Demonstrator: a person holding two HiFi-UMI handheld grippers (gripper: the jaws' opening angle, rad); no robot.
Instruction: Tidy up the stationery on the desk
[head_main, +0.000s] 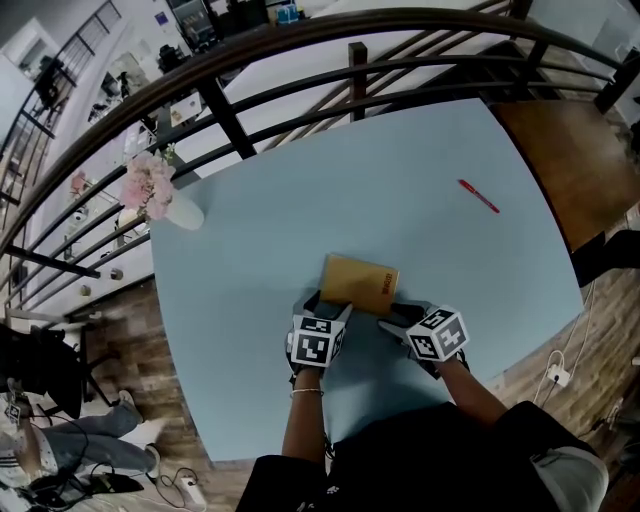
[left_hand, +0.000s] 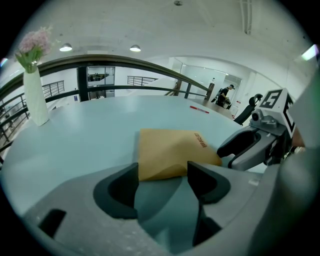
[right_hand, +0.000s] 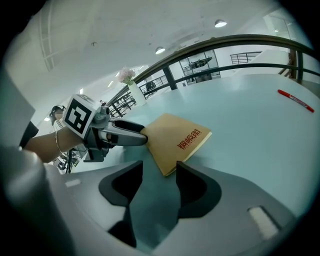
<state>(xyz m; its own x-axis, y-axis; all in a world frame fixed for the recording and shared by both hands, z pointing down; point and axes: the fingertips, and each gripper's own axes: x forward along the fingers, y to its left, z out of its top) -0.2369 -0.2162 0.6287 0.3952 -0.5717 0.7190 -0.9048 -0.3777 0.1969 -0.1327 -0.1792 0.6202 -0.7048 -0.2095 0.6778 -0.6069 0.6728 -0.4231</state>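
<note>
Notebook (head_main: 360, 282): tan cover, red print on one edge, lying flat on the table (head_main: 400, 170), lower centre of the head view. It sits square-ish to the frame, tilted slightly clockwise.

Handling (judgement): thin, light, card cover. Stiff enough to lift by one edge, though it may sag or fan open if pinched at a single corner. The cover looks matte and should not slip. Best hold is the near edge, one jaw under and one over, or the spine side so the pages stay shut.

Left gripper (head_main: 328, 303): at the notebook's near left corner. Jaws apart, with the near edge just between the tips and no pad pressing on it. Released.

Right gripper (head_main: 392, 318): at the near right corner. Jaws also spread, with the corner sitting at the gap. Nothing grasped.

Both grippers point down and away at the same edge, close beside each other.

Pen (head_main: 478, 196): red, upper right of the head view, well apart from the notebook. Thin and rollable.

Vase (head_main: 185, 210): white, holding pink flowers, near the table's left edge, far from the work.
</note>
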